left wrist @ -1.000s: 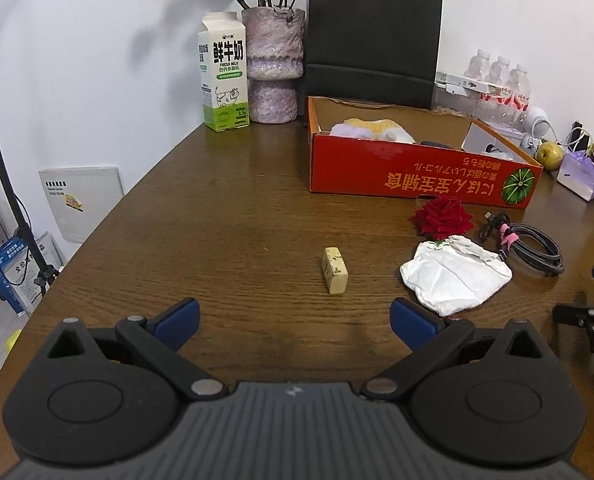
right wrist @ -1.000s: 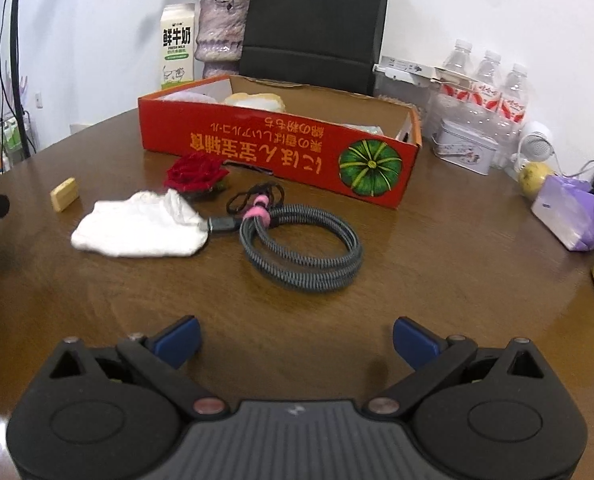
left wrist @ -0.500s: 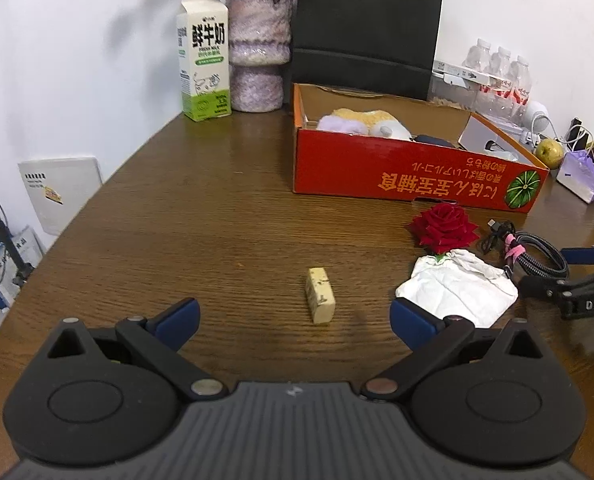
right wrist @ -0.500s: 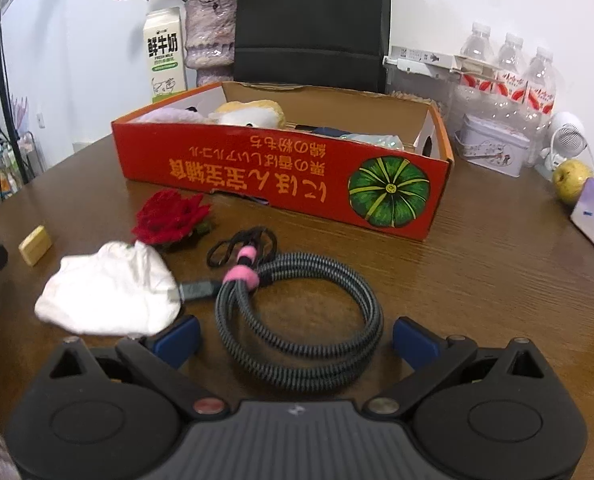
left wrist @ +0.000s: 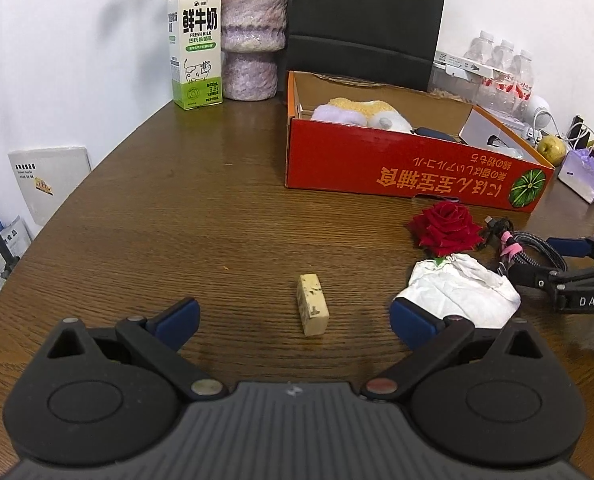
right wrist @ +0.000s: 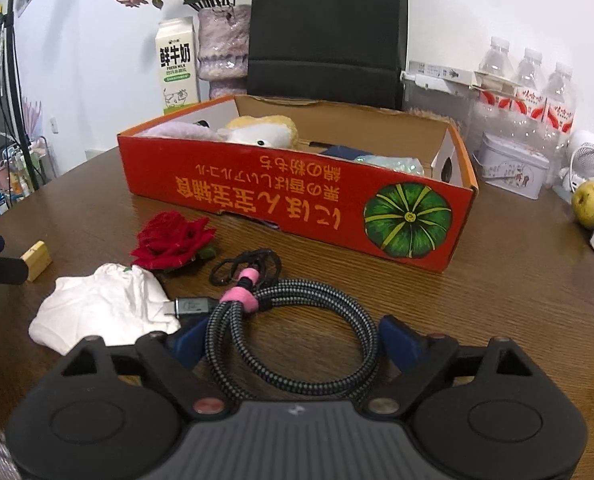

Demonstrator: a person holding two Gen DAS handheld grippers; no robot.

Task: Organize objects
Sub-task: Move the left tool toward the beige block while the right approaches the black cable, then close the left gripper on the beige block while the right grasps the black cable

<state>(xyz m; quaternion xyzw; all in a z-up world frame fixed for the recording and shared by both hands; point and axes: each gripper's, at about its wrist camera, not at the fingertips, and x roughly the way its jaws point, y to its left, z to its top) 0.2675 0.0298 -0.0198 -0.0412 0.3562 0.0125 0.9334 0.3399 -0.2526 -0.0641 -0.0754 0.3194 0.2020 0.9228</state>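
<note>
My right claw (right wrist: pixel 293 340) straddles the near arc of the cable (right wrist: pixel 297 336) and its jaws are closing; the coil lies between them, but the pads do not press on it yet. The cable sits on the tabletop (right wrist: pixel 517 300) toward the near edge, just in front of the red box (right wrist: pixel 297 196), with its plug touching the white cloth (right wrist: pixel 105 312) and the rose (right wrist: pixel 173 240) just beyond.

I judge the step in hand to be gripping the coil for the box. To do it well, I want both strands of the near arc inside the pads, close to the pink tie (right wrist: pixel 241 300), so the loops stay bundled when lifted. I should keep the left pad clear of the cloth.

My left claw (left wrist: pixel 293 320) is wide open and holds nothing; the eraser (left wrist: pixel 313 309) lies between its fingers, untouched, toward the near edge. I can hold it there until the cable is secure.
</note>
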